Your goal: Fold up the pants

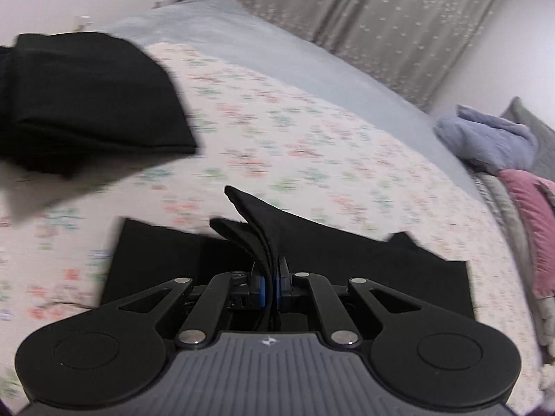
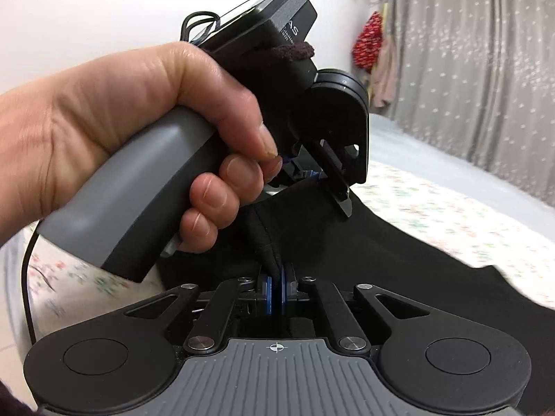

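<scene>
A: On the floral sheet (image 1: 312, 145), right in front of the left gripper (image 1: 270, 277): black pants (image 1: 347, 260), spread flat, one edge pulled up in a bunched ridge.

B: And the left tongs?

A: Pressed together on that ridge, several layers of black cloth pinched between the blue pads (image 1: 263, 293).

B: Further back on the sheet?

A: Up and to the left of the pants, well apart from them, a folded black garment (image 1: 86, 104). Beyond the sheet, a grey-blue bedcover (image 1: 277, 55), then a grey curtain (image 1: 381, 10). Off the sheet's right edge, a lilac bundle (image 1: 485, 138) and something pink (image 1: 530, 215).

B: The right gripper (image 2: 275, 293)?

A: Low over the same pants (image 2: 399, 260), tongs closed, pinching a seamed fold of the black cloth.

B: Anything just above it?

A: A hand (image 2: 131, 121) wrapped around the left gripper's (image 2: 314, 178) grey handle, fingertips (image 2: 239, 170) curled underneath; cloth rising from the pants into its tip.
</scene>
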The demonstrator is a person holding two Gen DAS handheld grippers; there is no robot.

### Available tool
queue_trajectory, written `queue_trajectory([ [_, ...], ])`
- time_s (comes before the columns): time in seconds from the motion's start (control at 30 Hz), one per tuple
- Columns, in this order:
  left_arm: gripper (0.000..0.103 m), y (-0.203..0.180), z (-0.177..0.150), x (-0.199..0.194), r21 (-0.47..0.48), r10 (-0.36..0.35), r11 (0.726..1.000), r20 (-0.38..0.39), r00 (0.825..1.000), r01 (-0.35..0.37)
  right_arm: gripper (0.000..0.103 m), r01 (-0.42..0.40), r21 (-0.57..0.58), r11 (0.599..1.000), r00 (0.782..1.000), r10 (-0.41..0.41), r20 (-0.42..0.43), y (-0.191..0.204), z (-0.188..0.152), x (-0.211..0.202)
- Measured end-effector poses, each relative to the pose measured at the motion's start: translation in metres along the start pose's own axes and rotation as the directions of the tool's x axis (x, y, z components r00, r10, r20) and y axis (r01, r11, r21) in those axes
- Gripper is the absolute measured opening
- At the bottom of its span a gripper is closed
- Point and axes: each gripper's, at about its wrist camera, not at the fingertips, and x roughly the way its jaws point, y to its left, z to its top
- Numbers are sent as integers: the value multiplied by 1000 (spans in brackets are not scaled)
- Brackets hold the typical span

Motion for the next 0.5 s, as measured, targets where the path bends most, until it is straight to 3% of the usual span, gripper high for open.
queue_trajectory([
  [0.17,0,29,-2,4,-16,56,998,-6,998,-56,4,-36,28,999,999,37,-23,22,1,20],
  [0.33,0,32,-1,7,-5,87,996,8,996,-87,4,-43,61,997,998,46,-50,13,7,36],
  [0.43,10,34,2,-4,-15,121,993,55,991,-121,4,-54,67,996,996,59,-69,4,18,47],
  [0.5,10,39,3,-9,-25,131,991,72,989,-129,5,-62,67,996,995,67,-74,2,17,52],
])
